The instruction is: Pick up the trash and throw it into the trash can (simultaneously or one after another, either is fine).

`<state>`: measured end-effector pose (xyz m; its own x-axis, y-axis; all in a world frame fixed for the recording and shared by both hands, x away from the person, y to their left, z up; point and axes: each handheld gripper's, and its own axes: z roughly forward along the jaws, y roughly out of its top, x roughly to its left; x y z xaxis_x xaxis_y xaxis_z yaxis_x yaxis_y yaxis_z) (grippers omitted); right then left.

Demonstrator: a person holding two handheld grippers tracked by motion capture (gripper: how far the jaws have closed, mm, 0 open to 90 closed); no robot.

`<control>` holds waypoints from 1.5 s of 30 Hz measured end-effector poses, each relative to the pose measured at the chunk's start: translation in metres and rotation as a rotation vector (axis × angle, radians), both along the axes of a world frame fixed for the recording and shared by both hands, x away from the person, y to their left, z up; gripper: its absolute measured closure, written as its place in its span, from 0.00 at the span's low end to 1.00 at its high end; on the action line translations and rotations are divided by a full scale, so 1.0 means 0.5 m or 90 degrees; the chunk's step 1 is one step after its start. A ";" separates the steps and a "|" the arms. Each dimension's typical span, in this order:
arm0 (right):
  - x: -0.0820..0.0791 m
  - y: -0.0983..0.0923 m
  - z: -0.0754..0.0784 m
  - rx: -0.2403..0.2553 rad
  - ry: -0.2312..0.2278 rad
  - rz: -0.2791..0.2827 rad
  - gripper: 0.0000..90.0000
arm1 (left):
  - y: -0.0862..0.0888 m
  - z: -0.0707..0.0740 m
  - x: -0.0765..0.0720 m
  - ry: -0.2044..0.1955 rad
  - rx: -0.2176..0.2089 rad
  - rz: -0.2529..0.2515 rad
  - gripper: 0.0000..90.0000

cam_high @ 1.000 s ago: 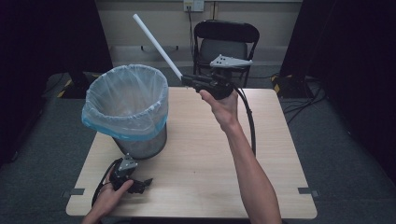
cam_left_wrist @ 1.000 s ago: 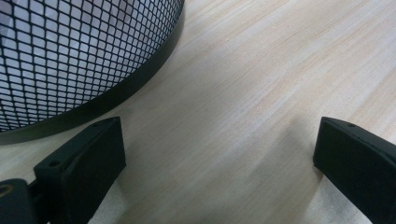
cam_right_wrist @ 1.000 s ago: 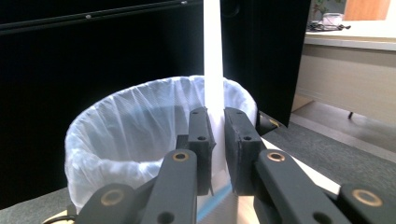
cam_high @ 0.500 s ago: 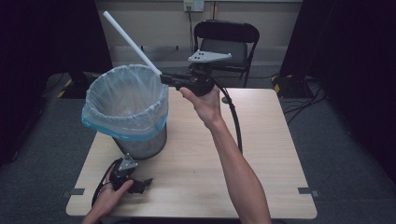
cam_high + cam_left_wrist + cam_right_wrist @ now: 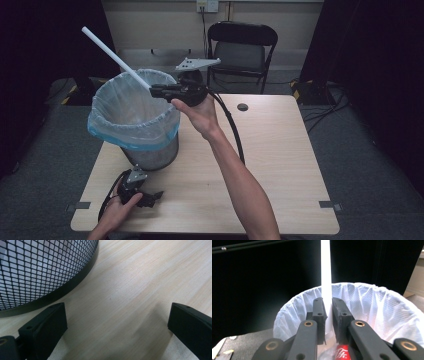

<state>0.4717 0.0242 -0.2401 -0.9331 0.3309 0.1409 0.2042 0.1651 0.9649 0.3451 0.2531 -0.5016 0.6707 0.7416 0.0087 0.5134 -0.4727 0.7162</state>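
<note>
Light wood table (image 5: 280, 165) on grey carpet floor (image 5: 370, 175), 1 black folding chair (image 5: 242, 50) behind it, beige wall (image 5: 160, 22) with outlet (image 5: 207, 5), dark curtains (image 5: 370, 50) both sides.

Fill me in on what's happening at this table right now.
A person works with a hand-held gripper in each hand. The right hand-held gripper is shut on a long white plastic tube, holding it slanted above the black mesh wastebasket lined with a pale blue plastic bag. A red drink can already lies inside the basket. The left hand-held gripper rests open on the light wooden table beside the basket's base, holding nothing.
</note>
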 end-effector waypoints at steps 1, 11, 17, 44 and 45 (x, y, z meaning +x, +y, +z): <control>0.001 0.004 -0.002 -0.004 0.003 0.003 0.91 | 0.000 0.000 0.000 0.000 0.000 0.000 0.02; 0.020 0.030 -0.024 -0.035 0.024 0.017 0.89 | 0.000 0.000 0.000 0.004 -0.004 0.000 0.02; 0.029 0.037 -0.033 -0.046 0.033 0.022 0.73 | 0.000 0.000 0.000 0.002 -0.001 -0.002 0.02; 0.030 -0.015 -0.006 -0.049 -0.002 -0.090 0.23 | 0.000 0.000 0.000 0.003 -0.002 -0.002 0.02; 0.029 -0.019 -0.005 -0.051 -0.003 -0.096 0.23 | 0.000 0.000 0.000 0.003 -0.002 -0.002 0.02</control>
